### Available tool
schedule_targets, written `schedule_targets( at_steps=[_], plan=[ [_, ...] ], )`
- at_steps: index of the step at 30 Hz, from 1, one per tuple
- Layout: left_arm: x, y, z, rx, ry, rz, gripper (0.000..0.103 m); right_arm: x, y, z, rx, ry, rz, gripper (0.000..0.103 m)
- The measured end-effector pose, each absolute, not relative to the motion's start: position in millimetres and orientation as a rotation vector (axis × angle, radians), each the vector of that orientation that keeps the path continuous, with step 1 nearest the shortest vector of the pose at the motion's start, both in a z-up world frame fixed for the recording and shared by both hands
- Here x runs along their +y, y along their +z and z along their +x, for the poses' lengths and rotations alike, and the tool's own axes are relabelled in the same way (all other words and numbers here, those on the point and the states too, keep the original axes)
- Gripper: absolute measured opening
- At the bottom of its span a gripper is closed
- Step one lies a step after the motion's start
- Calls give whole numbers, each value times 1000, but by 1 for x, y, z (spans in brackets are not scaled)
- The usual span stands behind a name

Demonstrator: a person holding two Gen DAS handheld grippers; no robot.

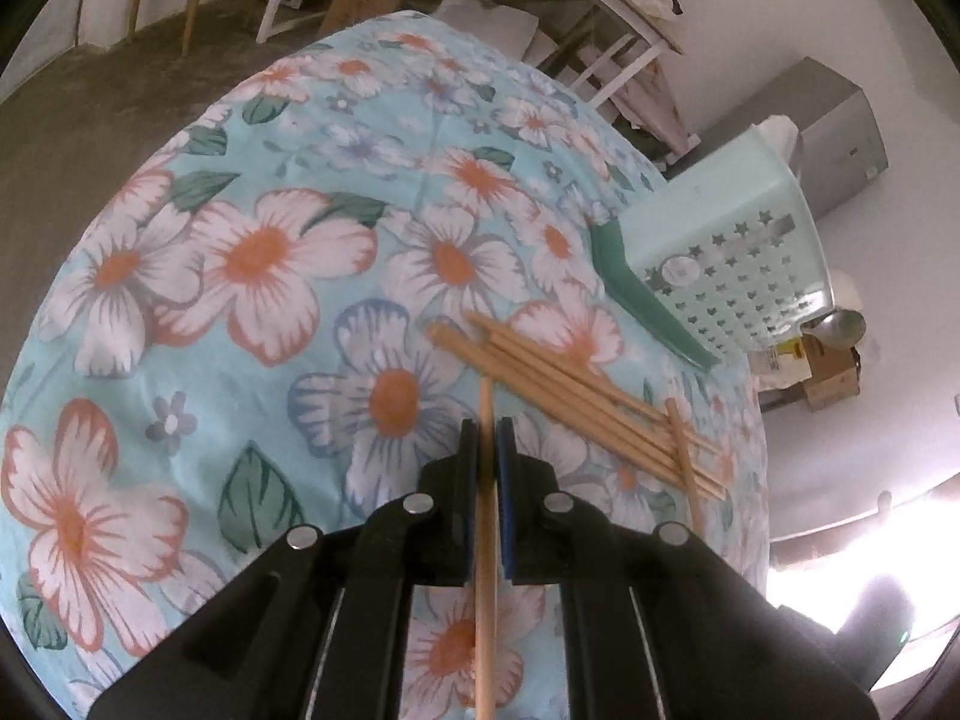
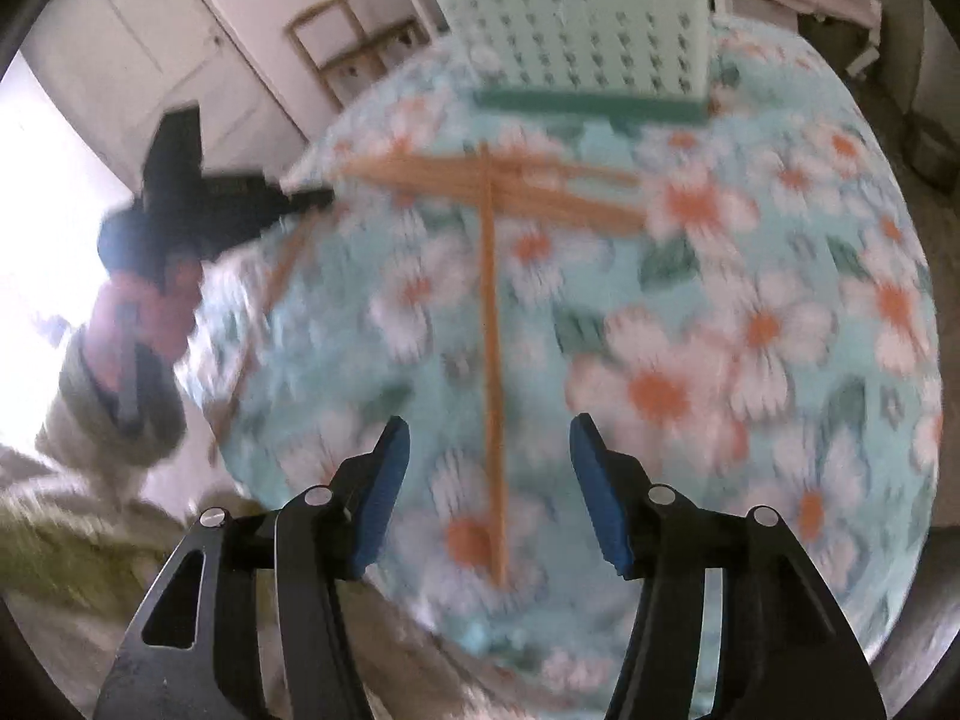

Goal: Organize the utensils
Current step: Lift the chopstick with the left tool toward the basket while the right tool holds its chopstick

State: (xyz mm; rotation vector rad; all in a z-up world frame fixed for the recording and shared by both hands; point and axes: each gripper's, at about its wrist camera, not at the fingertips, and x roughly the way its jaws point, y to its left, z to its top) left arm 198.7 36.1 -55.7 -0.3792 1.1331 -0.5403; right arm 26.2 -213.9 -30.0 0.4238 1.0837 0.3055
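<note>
Standing at the table edge, mint basket (image 1: 738, 252) holds a spoon (image 1: 840, 327).

We see a table (image 1: 252, 312) covered with a light blue cloth printed with white and orange flowers. A pale green perforated utensil holder (image 1: 738, 252) on a darker green tray (image 1: 648, 306) stands at its far edge. Just in front of that holder lies a bundle of wooden chopsticks (image 1: 576, 402), with one chopstick (image 2: 491, 324) lying crosswise over the bundle and reaching away from the holder.
</note>
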Motion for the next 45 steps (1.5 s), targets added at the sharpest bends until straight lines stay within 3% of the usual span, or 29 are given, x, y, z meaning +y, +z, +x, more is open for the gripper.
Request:
schedule_targets(
  at_steps=[3, 5, 9, 18, 21, 25, 27, 30, 36, 45],
  plan=[
    [36, -56, 199, 1152, -546, -375, 10, -209, -27, 51, 1038, 284, 452, 54],
    [35, -54, 197, 1160, -544, -350, 16, -202, -30, 78, 1031, 273, 483, 46],
    [29, -48, 188, 1148, -547, -288, 26, -185, -41, 107, 1060, 271, 468, 7],
    [17, -49, 187, 1140, -533, -163, 26, -191, -40, 86, 1139, 295, 460, 4],
    [10, -51, 191, 1144, -519, -122, 26, -195, -41, 79, 1183, 315, 469, 8],
    [5, -51, 195, 1142, -504, -84, 26, -195, -39, 93, 1152, 300, 488, 23],
    [5, -52, 197, 1136, -482, -72, 17, -193, -40, 104, 1137, 310, 514, 23],
    [8, -53, 199, 1129, -459, -75, 8, -185, -46, 115, 1134, 294, 517, 6],
    [16, -36, 194, 1085, -467, -99, 6, -193, -27, 110, 1056, 262, 515, 5],
    [38, 55, 177, 888, -626, -249, 5, -233, 48, 91, 763, 253, 577, 5]
  ],
)
